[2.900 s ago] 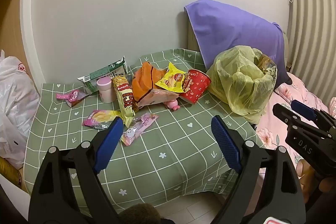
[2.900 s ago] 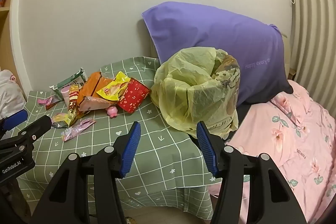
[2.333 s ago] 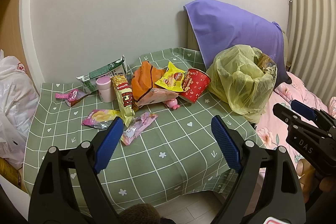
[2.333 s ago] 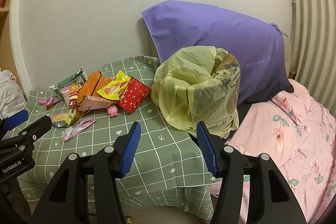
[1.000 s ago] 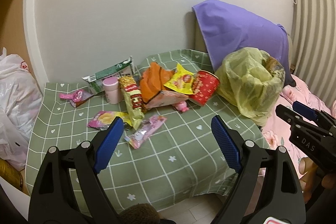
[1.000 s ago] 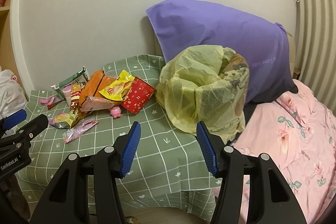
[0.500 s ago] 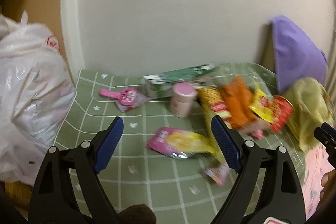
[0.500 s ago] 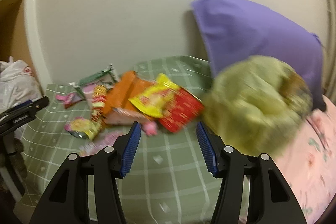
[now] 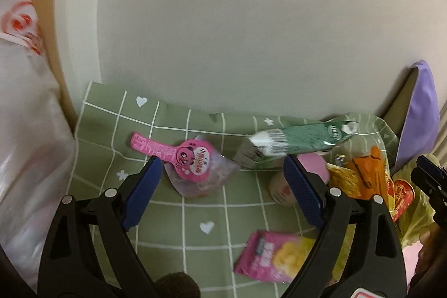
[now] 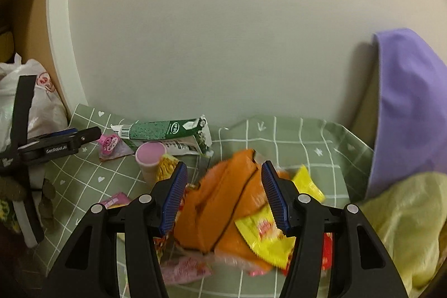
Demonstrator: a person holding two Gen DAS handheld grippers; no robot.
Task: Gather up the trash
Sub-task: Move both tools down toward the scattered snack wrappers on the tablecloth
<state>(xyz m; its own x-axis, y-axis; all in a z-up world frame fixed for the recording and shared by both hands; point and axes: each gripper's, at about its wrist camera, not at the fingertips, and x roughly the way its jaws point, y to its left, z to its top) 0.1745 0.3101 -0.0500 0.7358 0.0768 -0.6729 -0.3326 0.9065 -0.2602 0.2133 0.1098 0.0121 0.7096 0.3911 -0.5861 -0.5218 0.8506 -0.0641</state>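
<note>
Broadly, a pale wall point(image 10: 223, 32) fills the back of both views; below it lies the worktop point(image 9: 106, 130) under a green checked cloth with white hearts; a purple pillow point(image 10: 408, 108) leans at the right, with a yellow-green trash bag point(image 10: 405, 228) just below it, and a white plastic bag point(image 9: 25, 136) bulges at the left edge. Trash is scattered on the cloth: an orange wrapper point(image 10: 223, 203) overlapped by a yellow packet point(image 10: 265, 231); a long green-and-white packet point(image 9: 296, 141) near the wall; a pink-lidded cup point(image 10: 149, 158); a pink round-labelled pouch point(image 9: 195, 166); a pink-and-yellow sachet point(image 9: 276, 253). Left tongs point(image 9: 223, 192) stand wide apart, empty, above the pouch; right tongs point(image 10: 222, 194) are likewise apart, framing the orange wrapper, though whether they touch it I cannot tell.
</note>
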